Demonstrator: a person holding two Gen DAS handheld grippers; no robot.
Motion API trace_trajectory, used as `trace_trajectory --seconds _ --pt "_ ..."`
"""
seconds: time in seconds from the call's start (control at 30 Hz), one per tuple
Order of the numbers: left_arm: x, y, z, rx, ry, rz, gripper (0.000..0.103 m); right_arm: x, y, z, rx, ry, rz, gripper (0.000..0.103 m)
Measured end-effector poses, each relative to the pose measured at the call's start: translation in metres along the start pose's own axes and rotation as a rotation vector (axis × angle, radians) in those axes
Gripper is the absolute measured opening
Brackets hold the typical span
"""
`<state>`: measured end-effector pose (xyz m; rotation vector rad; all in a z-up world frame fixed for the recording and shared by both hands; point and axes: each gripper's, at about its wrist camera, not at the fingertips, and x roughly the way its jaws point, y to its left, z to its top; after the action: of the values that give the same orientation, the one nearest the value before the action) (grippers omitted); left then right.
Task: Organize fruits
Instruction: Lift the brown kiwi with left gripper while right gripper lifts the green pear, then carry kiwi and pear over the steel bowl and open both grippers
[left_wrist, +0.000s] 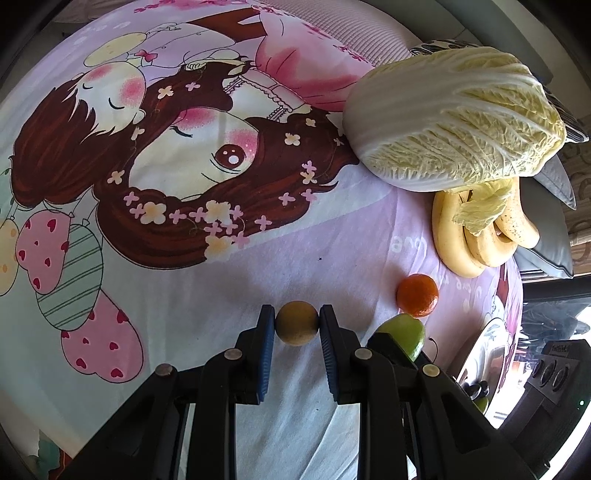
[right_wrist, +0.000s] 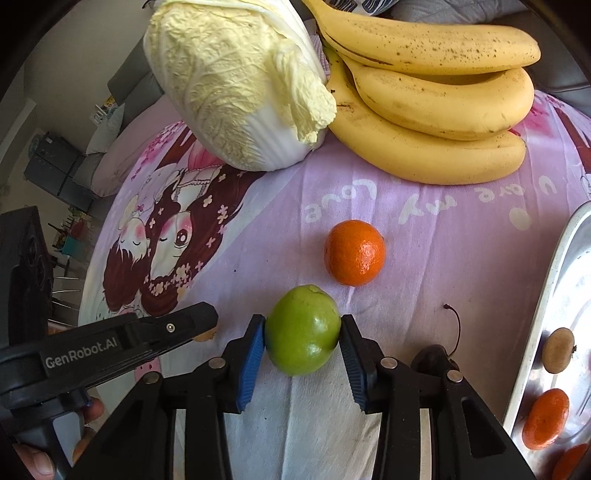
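My left gripper is shut on a small round yellow-brown fruit just above the cartoon bedsheet. My right gripper is shut on a green apple-like fruit, which also shows in the left wrist view. An orange tangerine lies on the sheet just beyond it; it shows in the left wrist view too. A bunch of bananas and a napa cabbage lie further back. The left gripper's body shows at the left of the right wrist view.
A metal tray at the right edge holds a brown fruit and tangerines. A dark cherry with a stem lies by my right gripper. Grey pillows sit behind the bananas. A dark appliance stands off the bed.
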<state>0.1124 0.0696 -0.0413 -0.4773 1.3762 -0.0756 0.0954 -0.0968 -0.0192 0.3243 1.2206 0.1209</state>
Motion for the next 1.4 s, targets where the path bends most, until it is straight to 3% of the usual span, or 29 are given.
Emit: trace_trajectory --seconds 0.43,0.73,1.1,1.4 --pt "-0.027 -0.039 -0.008 0.095 -0.043 -0.031 0.025 -0.049 -0.015 -0.002 0.028 -0.075 -0.004 0.043" --pt "-0.029 -0.114 -0.024 0.271 -0.022 -0.041 0.025 -0.094 -0.074 0.003 0.162 -0.155 -0.062 0.043" --pt "-0.009 -0.202 -0.053 0.475 0.051 -0.035 0.025 -0.132 -0.172 -0.005 0.373 -0.208 -0.244 0.043" --pt "0.022 -0.257 -0.08 0.59 0.091 0.01 0.026 -0.146 -0.228 -0.019 0.498 -0.221 -0.274 0.043"
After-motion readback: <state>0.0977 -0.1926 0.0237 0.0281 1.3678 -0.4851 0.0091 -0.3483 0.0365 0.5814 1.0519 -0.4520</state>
